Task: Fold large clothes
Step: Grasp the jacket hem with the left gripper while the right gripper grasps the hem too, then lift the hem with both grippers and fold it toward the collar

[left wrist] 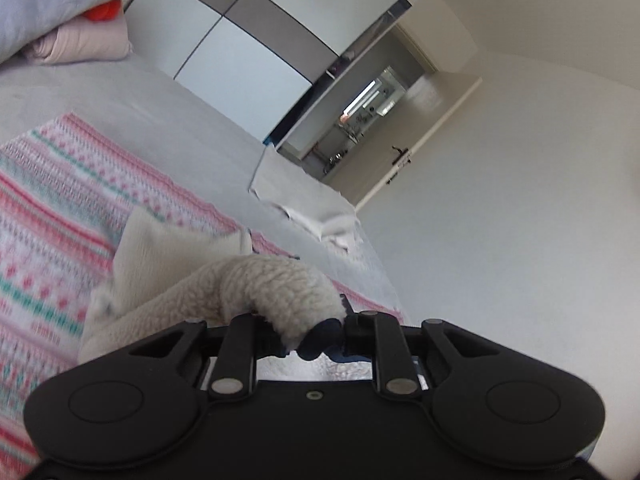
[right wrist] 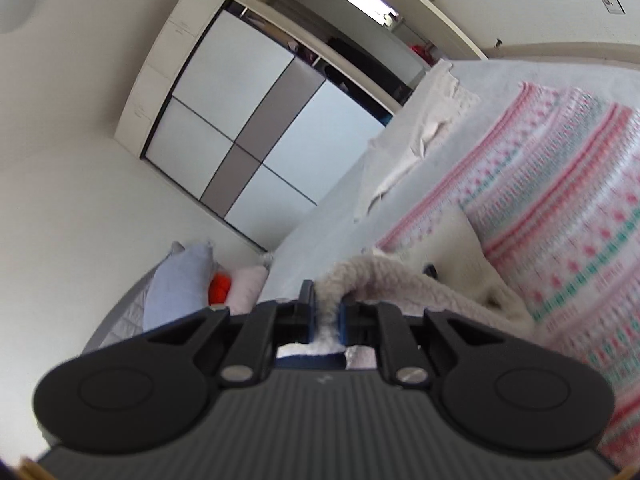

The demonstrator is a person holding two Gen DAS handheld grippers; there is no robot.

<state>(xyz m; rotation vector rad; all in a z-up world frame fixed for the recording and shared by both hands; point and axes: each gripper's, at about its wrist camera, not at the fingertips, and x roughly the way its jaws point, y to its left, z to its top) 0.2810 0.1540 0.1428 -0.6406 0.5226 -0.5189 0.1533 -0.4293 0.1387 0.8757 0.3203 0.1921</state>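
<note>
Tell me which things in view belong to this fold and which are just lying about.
In the job:
- cream fleece garment, pinched at two places
- left hand-held gripper, shut on it
- right hand-held gripper, shut on it
- pink patterned blanket, the surface beneath

Lying about:
- blue pillow
- orange item
- pale pink folded bedding
- crumpled white cloth
- wardrobe

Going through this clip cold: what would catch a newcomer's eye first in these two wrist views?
Probably the cream fleece garment, pinched in both the left gripper and the right gripper right in front of each camera. Next, the pink, white and teal patterned blanket spread over the grey bed beneath it. Behind the bed stands a wardrobe with pale panels crossed by grey bands.
</note>
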